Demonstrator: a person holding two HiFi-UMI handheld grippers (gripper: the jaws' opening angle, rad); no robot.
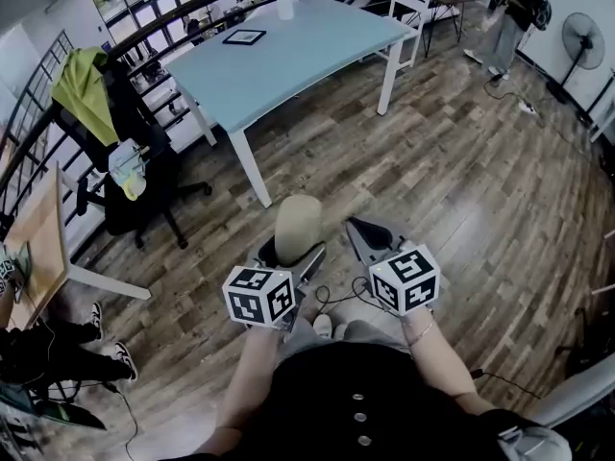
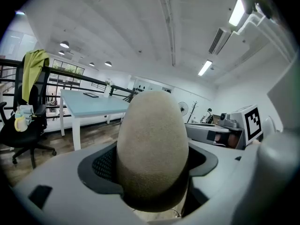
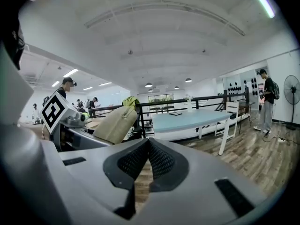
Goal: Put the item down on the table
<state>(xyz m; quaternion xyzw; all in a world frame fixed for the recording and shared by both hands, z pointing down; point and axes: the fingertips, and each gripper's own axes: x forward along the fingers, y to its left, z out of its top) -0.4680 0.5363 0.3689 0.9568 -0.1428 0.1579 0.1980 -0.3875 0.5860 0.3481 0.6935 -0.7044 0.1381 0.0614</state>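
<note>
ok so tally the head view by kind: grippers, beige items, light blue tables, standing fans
grippers: 2 (left gripper, right gripper)
beige item: 1
light blue table: 1
standing fan: 1
total: 5

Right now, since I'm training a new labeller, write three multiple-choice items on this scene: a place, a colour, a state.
1. Where is the beige lump? A on a shelf; B in the left tool; C in a box.
2. The table top is: A light blue; B red; C black.
3. The right tool is: A shut and empty; B holding a cup; C wide open.
Key: B, pads clamp the lump; A, head view shows it; A, pads meet, nothing between.
</note>
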